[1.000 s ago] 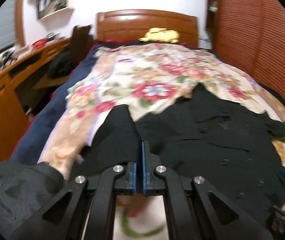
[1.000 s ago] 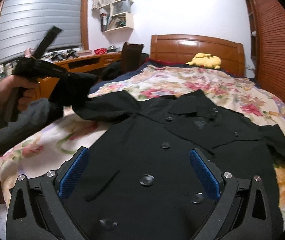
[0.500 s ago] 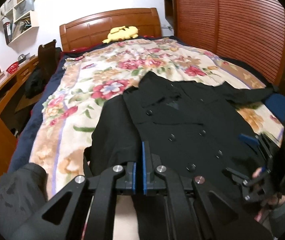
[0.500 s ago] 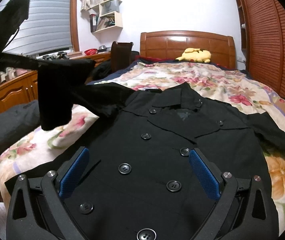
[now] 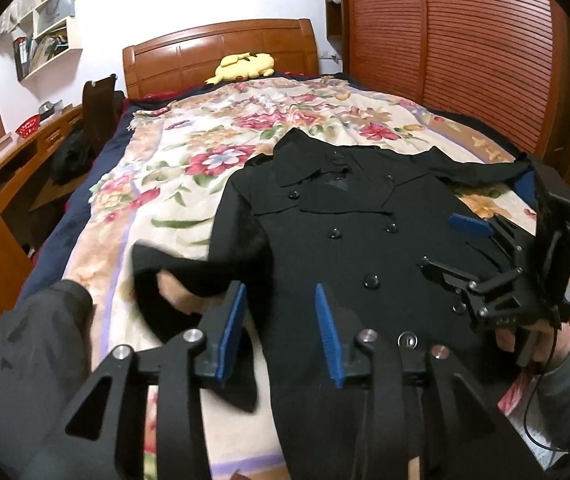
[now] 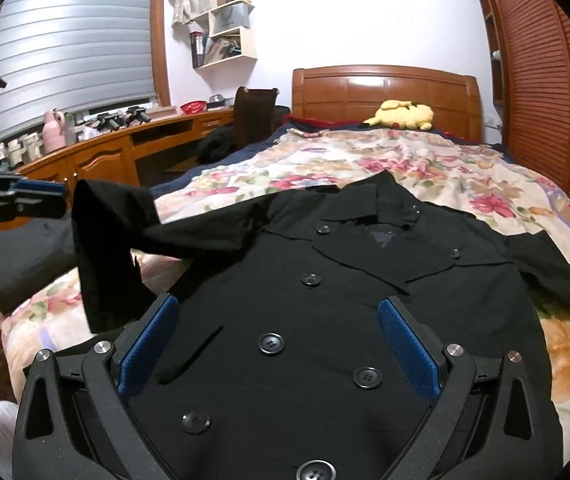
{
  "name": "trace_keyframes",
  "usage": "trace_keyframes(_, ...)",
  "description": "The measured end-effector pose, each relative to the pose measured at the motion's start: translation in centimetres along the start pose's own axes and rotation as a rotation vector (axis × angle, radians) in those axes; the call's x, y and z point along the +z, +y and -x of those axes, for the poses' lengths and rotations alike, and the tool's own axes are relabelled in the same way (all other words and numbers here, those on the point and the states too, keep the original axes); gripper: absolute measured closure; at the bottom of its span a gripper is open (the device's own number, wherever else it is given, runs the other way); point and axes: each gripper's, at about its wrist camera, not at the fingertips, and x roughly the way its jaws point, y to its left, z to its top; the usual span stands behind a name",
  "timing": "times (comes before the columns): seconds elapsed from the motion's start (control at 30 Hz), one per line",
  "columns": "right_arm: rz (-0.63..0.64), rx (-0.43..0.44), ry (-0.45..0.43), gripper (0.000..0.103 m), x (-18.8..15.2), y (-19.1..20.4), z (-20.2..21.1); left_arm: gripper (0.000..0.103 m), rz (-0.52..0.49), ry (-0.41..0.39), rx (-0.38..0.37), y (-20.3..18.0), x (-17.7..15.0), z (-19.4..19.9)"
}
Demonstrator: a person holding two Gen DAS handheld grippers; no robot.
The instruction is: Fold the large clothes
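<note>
Coat (image 6: 325,320) flat, sleeve (image 6: 105,256) dangling, left bedspread (image 5: 157,184) bare

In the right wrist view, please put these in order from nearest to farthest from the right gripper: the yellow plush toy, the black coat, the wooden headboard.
From the right gripper:
1. Black coat, lying directly under and ahead of the gripper.
2. Yellow plush toy, at the far end of the bed.
3. Wooden headboard, just behind the toy, against the wall.
</note>
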Motion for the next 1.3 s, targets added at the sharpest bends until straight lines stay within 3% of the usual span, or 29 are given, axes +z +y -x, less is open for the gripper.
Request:
trace_keyframes(0.37, 0.066, 0.113, 0.017, 0.012, 3.0, 4.0, -1.5, 0.056, 0.136, -0.038, 0.033, 5.7, -7.5, 0.7)
trace_keyframes(0.6, 0.187, 0.135, 0.093, 0.016, 6.0, 8.2, -5.4, 0.051, 0.182, -0.037, 0.062, 8.8, -11.8, 0.3)
trace_keyframes(0.8, 0.285, 0.179, 0.206, 0.019, 6.6, 12.7, -11.2, 0.049, 0.223, -0.053, 0.062, 10.5, -13.9, 0.1)
trace_keyframes(0.93, 0.287, 0.223, 0.280, 0.021, 7.0, 14.9, -14.7, 0.048, 0.246, -0.051, 0.048, 11.7, -15.0, 0.1)
trace_keyframes(1.2, 0.341, 0.262, 0.342, 0.024, 8.9, 18.6, -19.4, 0.048, 0.264, -0.062, 0.022, 12.9, -15.8, 0.6)
trace_keyframes(1.3, 0.372, 0.267, 0.391, 0.030, 8.7, 19.8, -21.2, 0.048, 0.267, -0.061, 0.020, 13.1, -16.0, 0.6)
